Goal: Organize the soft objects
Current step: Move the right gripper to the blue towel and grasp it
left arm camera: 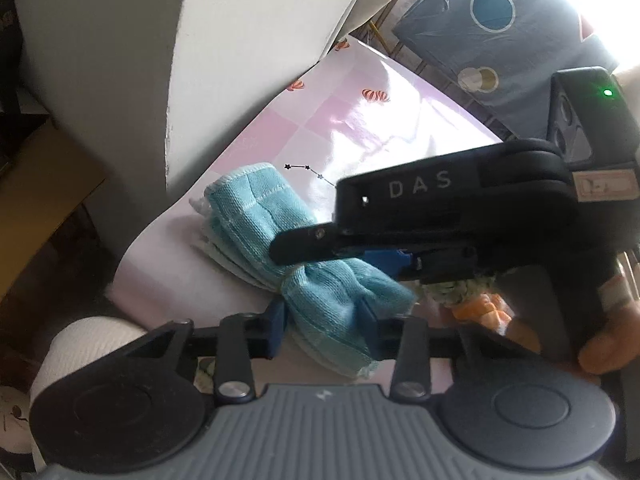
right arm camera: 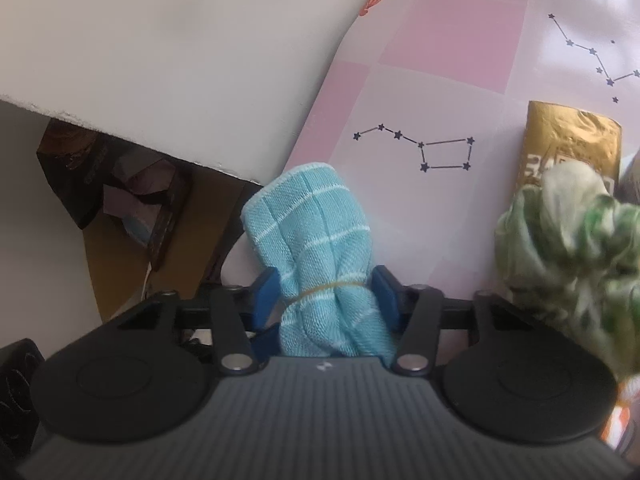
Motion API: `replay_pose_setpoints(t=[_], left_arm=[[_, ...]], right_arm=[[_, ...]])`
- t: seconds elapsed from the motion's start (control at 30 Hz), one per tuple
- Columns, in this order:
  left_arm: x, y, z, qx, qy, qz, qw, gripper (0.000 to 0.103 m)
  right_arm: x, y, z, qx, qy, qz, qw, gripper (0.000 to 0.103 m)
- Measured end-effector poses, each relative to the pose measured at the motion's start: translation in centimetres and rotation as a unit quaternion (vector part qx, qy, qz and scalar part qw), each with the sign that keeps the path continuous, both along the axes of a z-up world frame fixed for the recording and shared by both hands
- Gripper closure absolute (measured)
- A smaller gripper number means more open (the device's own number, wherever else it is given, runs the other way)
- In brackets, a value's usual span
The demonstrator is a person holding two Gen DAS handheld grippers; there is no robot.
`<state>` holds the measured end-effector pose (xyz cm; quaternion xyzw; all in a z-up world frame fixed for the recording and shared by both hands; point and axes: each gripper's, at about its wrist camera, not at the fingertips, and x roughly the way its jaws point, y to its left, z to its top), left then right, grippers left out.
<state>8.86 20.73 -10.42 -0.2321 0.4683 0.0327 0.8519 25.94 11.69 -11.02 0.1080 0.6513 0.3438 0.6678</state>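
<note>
So both grippers squeezing same rolled teal cloth [right arm camera: 316, 216] on pink table [right arm camera: 440, 92]: left gripper [left arm camera: 325, 324] fingers clamp one end, right gripper [right arm camera: 326, 294] fingers pinch rubber-banded middle.

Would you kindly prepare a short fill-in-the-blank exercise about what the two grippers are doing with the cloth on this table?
1. The rolled cloth between both grippers' fingers is light ____ in colour.
2. A thin rubber ____ cinches the cloth at its middle.
3. The right gripper and the left gripper each close on the ____ cloth.
4. The tablecloth carries a printed pattern of ____ joined by lines.

Missing words: blue; band; same; stars
</note>
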Motion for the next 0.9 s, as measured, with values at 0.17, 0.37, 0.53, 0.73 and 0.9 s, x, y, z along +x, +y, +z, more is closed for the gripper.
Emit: replay_pose_setpoints(t=[0.17,0.37,0.53,0.73,0.9], left_arm=[[-0.7,-0.8,1.3,0.021,-0.016,-0.017,0.9995,0.075],[-2.3,-2.1,4.0,0.052,-0.049,-0.032,0.9969,0.076],[-3.6,-4.2,7.3,0.074,-0.085,-0.054,0.9922,0.076],[-4.2,-8.8,10.7,0.098,-0.128,-0.102,0.9817,0.075],[-3.6,-14.5,12.5,0.107,-0.155,-0.163,0.9684,0.075]], right_arm=[[-0.6,-0.8,0.7,0.014,-0.002,-0.009,1.0,0.068],[-1.7,-2.0,3.4,0.047,-0.015,-0.02,0.999,0.07],[-2.7,-4.8,7.0,0.082,-0.043,-0.034,0.995,0.07],[-4.1,-11.2,11.0,0.124,-0.08,-0.074,0.986,0.071],[-5.5,-18.7,12.9,0.146,-0.109,-0.125,0.975,0.071]])
